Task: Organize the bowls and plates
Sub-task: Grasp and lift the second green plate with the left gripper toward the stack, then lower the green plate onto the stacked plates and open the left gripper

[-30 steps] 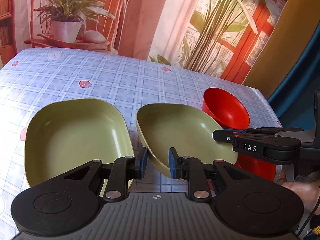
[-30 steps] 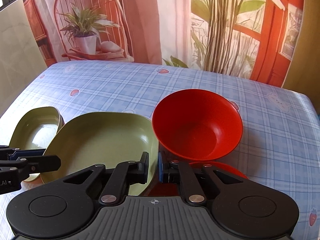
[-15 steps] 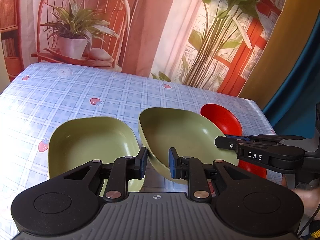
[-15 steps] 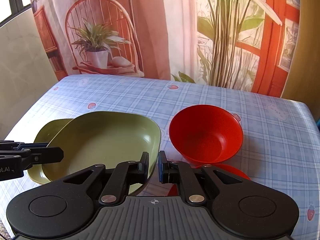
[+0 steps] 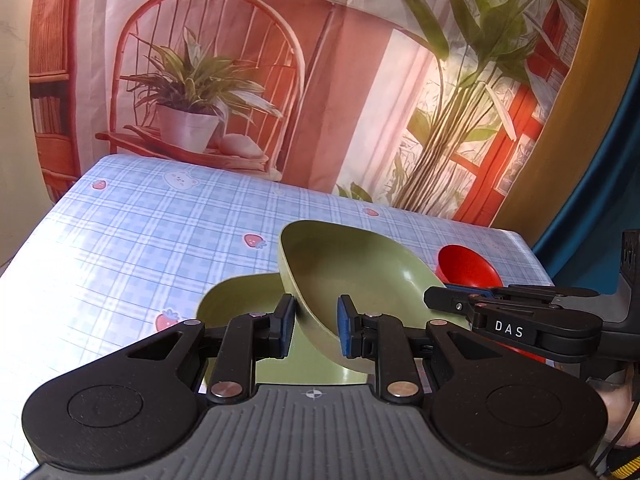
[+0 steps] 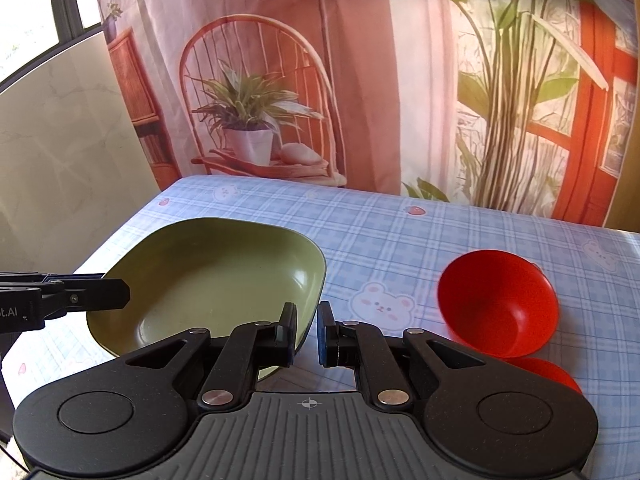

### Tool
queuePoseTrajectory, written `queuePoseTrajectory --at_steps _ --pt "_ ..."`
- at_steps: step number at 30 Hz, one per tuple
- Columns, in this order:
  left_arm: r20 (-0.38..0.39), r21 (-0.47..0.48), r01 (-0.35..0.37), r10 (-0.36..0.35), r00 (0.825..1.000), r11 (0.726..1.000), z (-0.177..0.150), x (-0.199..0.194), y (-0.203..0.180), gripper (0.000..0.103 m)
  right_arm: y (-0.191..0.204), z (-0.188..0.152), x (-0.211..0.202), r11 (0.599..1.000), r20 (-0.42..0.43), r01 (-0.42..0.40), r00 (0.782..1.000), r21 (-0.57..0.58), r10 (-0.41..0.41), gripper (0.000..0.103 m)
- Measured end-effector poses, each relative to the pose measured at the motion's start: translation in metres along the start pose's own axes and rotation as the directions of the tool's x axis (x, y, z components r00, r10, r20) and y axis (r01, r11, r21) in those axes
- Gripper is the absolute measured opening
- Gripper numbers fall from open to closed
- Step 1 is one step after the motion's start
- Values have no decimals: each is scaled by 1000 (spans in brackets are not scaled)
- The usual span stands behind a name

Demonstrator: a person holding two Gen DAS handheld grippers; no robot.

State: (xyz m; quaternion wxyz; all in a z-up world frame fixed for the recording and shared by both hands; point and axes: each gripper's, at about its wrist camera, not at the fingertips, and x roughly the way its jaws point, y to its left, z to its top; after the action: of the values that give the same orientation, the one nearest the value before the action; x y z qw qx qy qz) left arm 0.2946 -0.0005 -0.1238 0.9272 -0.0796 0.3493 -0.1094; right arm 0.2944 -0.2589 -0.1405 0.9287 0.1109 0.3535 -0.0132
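An olive-green plate (image 5: 360, 272) hangs tilted above the table with a gripper on each side. My left gripper (image 5: 314, 326) is shut on its near left rim. My right gripper (image 6: 306, 332) is shut on the right rim of the same plate (image 6: 216, 276), and its fingers (image 5: 452, 300) show side-on in the left wrist view. A second green plate (image 5: 240, 300) lies on the table, partly under the held one. A red bowl (image 6: 496, 300) leans tilted on another red dish (image 6: 552, 376) at the right.
The table wears a blue checked cloth (image 5: 160, 232) printed with strawberries and bears. A printed backdrop (image 6: 360, 80) of a chair and plants hangs behind the far edge. The table's left edge (image 6: 132, 224) runs close to the held plate.
Both grippers have raised the green plate and carried it left, so it now overlaps the second green plate. The red bowl stays behind on the right.
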Motion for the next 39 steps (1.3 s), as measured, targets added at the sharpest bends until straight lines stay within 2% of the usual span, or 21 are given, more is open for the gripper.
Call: queuePoseTrajectory --at_steps 8,15,32,36,39 --pt "-17 7 -47 48 999 999 -13 2 25 24 30 -5 19 998 12 -12 1000 -55 13 10" --pt "-61 1 -68 68 996 998 -27 18 37 24 46 -18 37 991 -3 25 1000 -135 -26 9" --pt "-101 -12 -98 96 990 995 -42 27 43 24 52 -31 51 992 -32 42 998 -117 -46 11" --pt "-99 -16 -100 98 990 995 -44 25 44 28 53 -32 50 991 -34 53 998 -122 -58 16" --pt "-83 -27 -101 98 992 995 -43 19 44 35 50 -34 46 992 -33 55 998 -112 -59 18"
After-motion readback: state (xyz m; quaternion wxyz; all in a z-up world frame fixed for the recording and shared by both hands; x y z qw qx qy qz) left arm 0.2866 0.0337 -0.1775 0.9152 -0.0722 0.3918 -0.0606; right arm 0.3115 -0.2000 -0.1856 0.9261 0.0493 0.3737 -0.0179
